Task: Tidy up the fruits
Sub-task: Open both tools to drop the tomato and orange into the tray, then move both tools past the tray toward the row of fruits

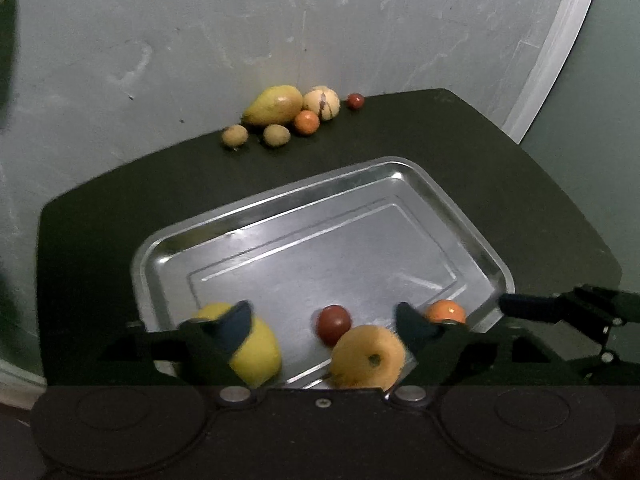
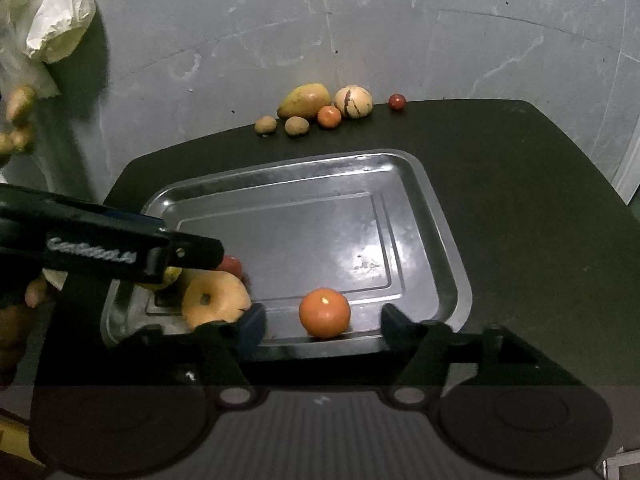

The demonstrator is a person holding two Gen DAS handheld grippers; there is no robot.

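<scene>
A metal tray (image 1: 400,184) (image 2: 404,168) lies on the black table. On its near side rest a yellow lemon-like fruit (image 1: 260,354), a dark red fruit (image 1: 334,323) (image 2: 231,265), a yellow-orange apple (image 1: 366,358) (image 2: 216,298) and an orange (image 1: 445,311) (image 2: 325,313). My left gripper (image 1: 324,326) is open over the tray's near edge, with the red fruit and the apple between its fingers and untouched. The right gripper (image 2: 323,320) is open too, and the orange sits loose between its fingers. It also shows as a black arm, the right gripper (image 1: 568,308), at the right.
Against the far wall lie a mango (image 1: 274,106) (image 2: 305,100), a pale round fruit (image 1: 321,102) (image 2: 353,101), a small orange (image 1: 307,122), a small red fruit (image 1: 355,100) and two brown fruits (image 1: 235,136). A white bag (image 2: 56,20) hangs top left.
</scene>
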